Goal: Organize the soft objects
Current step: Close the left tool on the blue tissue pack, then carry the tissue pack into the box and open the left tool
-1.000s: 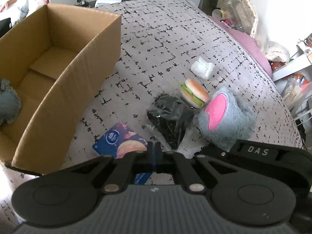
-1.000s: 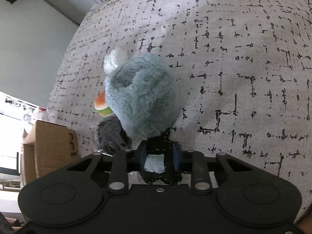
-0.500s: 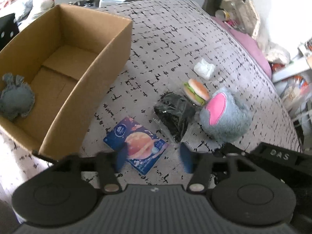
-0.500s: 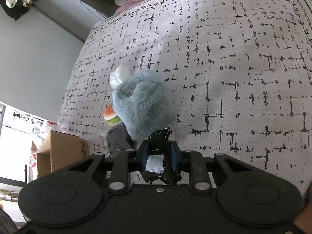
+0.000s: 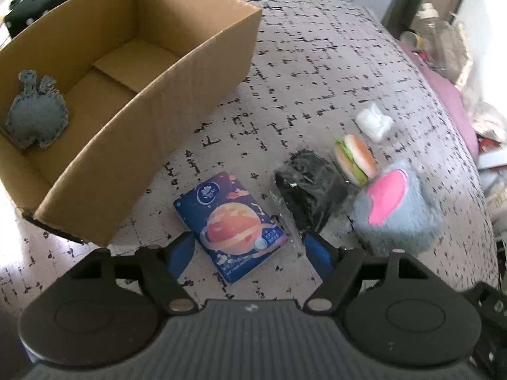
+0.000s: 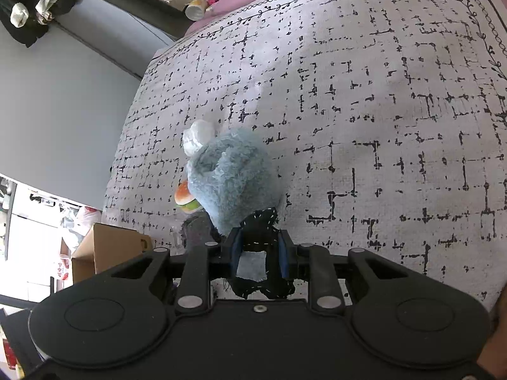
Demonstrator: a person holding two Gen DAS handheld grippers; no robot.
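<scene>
- Since the earlier frame the left tongs (image 5: 250,250) have just been opening; their blue pads now stand apart with nothing between them, and the cardboard box (image 5: 177,95) shows more fully, a denim stuffed toy (image 5: 36,115) lying at its near end.
- The right tongs (image 6: 259,251) are clamped on a black stitched fabric piece (image 6: 261,231) and have lifted a little off the bed (image 6: 396,126).
- Judged step: one soft thing is boxed, and the left tongs are free for another.
- From the left wrist view, the tissue pack (image 5: 229,224) lies just ahead at 12 o'clock; the black bagged item (image 5: 309,190), burger toy (image 5: 355,158), grey-and-pink plush (image 5: 396,209) and white wad (image 5: 374,123) cluster toward 2 o'clock.
- The next move likely calls for lowering the open pads astride the pack.
- The box wall stands at 10 o'clock, near the pack; the bed is bare beyond, toward 12 o'clock.
- The right load must clear the box rim to go in.
</scene>
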